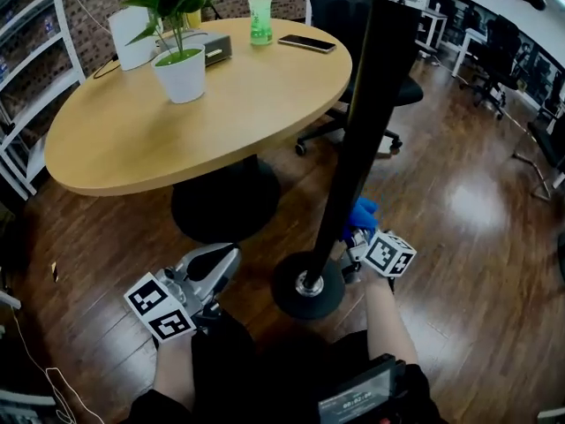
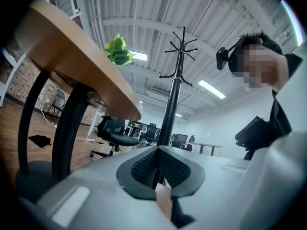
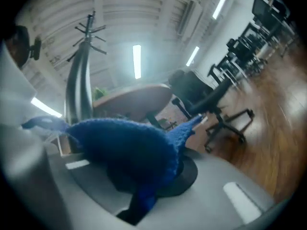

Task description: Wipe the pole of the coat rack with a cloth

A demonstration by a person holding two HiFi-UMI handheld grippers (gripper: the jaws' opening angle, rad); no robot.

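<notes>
The coat rack's black pole (image 1: pixel 366 122) rises from a round black base (image 1: pixel 308 287) on the wood floor beside the table. My right gripper (image 1: pixel 353 242) is low on the pole's right side, shut on a blue knitted cloth (image 1: pixel 362 211) that touches the pole. In the right gripper view the cloth (image 3: pixel 129 150) bulges out of the gripper (image 3: pixel 139 181), with the pole (image 3: pixel 78 92) just behind it at the left. My left gripper (image 1: pixel 221 258) hangs left of the base, shut and empty. In the left gripper view that gripper (image 2: pixel 158 174) points up at the pole (image 2: pixel 170 111) and its hooks (image 2: pixel 180 46).
A round wooden table (image 1: pixel 132 140) on a black pedestal stands left of the pole, carrying a potted plant (image 1: pixel 178 56), a green bottle (image 1: pixel 259 13) and a phone (image 1: pixel 306 43). A black office chair (image 1: pixel 371 104) stands behind the pole. Shelving (image 1: pixel 22 69) lines the left wall.
</notes>
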